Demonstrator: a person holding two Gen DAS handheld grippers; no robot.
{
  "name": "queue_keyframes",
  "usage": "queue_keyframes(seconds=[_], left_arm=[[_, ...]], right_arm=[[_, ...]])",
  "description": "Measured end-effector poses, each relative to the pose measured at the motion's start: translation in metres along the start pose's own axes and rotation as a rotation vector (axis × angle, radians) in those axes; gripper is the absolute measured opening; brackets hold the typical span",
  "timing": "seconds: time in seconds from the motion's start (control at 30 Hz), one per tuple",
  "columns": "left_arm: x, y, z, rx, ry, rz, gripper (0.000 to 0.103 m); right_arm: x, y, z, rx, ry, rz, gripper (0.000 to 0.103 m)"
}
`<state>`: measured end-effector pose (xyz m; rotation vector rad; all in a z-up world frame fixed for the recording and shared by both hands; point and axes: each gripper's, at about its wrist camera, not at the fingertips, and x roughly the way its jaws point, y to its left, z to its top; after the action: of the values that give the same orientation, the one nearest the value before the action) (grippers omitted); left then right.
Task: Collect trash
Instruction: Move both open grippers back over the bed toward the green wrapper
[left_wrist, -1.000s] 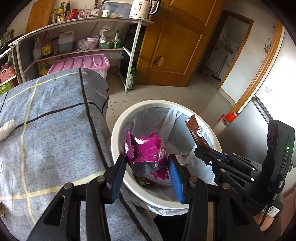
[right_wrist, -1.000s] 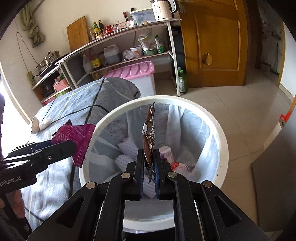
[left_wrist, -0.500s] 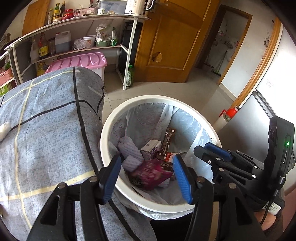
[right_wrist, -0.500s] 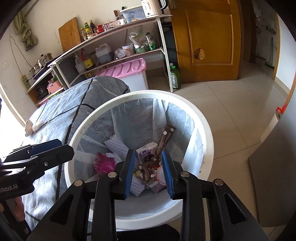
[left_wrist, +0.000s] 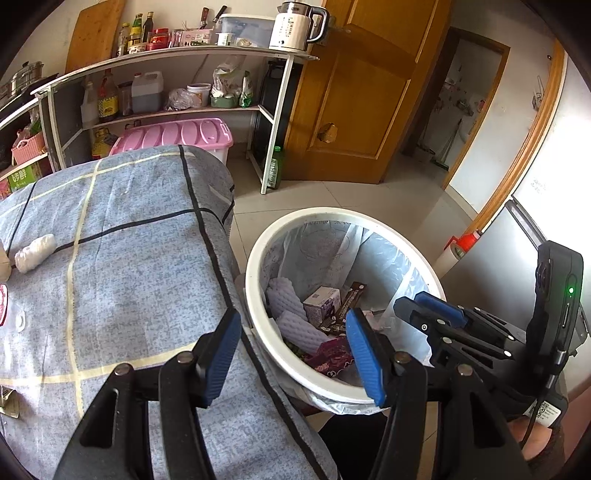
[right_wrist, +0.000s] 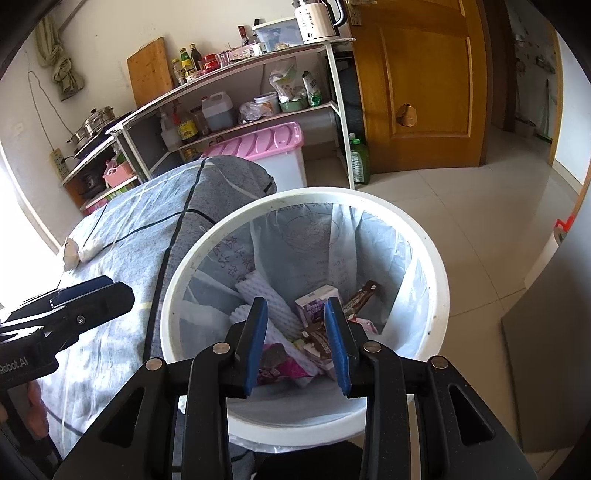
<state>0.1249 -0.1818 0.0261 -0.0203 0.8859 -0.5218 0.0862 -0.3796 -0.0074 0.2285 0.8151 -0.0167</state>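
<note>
A white bin (left_wrist: 255, 266) (right_wrist: 314, 194) with a clear liner stands on the floor against the table's corner. A magenta wrapper (left_wrist: 332, 354) (right_wrist: 284, 365), a brown wrapper (left_wrist: 352, 295) (right_wrist: 360, 295), a purple carton (right_wrist: 314, 304) and white foam (right_wrist: 258, 291) lie in it. My left gripper (left_wrist: 291, 314) (right_wrist: 99, 288) is open and empty over the table edge and the bin's near rim. My right gripper (right_wrist: 295, 302) (left_wrist: 424, 306) hangs open and empty above the bin. A white crumpled tissue (left_wrist: 35, 253) (right_wrist: 79, 249) lies on the blue-grey checked tablecloth (left_wrist: 129, 258).
A paper scrap (left_wrist: 7, 402) shows at the cloth's left edge. Behind the table are a shelf rack (left_wrist: 177, 59) with bottles, a pink-lidded box (left_wrist: 173, 134) and a green bottle (left_wrist: 275, 170). A wooden door (left_wrist: 351, 92) and a grey panel (right_wrist: 546, 350) flank the tiled floor.
The left gripper let go of the magenta wrapper and the right let go of the brown wrapper; both now lie in the bin. Both jaws opened, and the left gripper shifted left toward the table.
</note>
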Motion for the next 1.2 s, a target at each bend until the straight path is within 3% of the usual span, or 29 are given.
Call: queue_keyframes(seconds=[0.5, 1.2], left_arm=[[-0.044, 0.063, -0.018, -0.094, -0.063, 0.065, 0.061], [-0.103, 0.197, -0.083, -0.201, -0.056, 0.253, 0.067]], right_arm=[[-0.006, 0.061, 0.001, -0.078, -0.024, 0.069, 0.038], [0.019, 0.162, -0.011, -0.213, 0.029, 0.218, 0.040]])
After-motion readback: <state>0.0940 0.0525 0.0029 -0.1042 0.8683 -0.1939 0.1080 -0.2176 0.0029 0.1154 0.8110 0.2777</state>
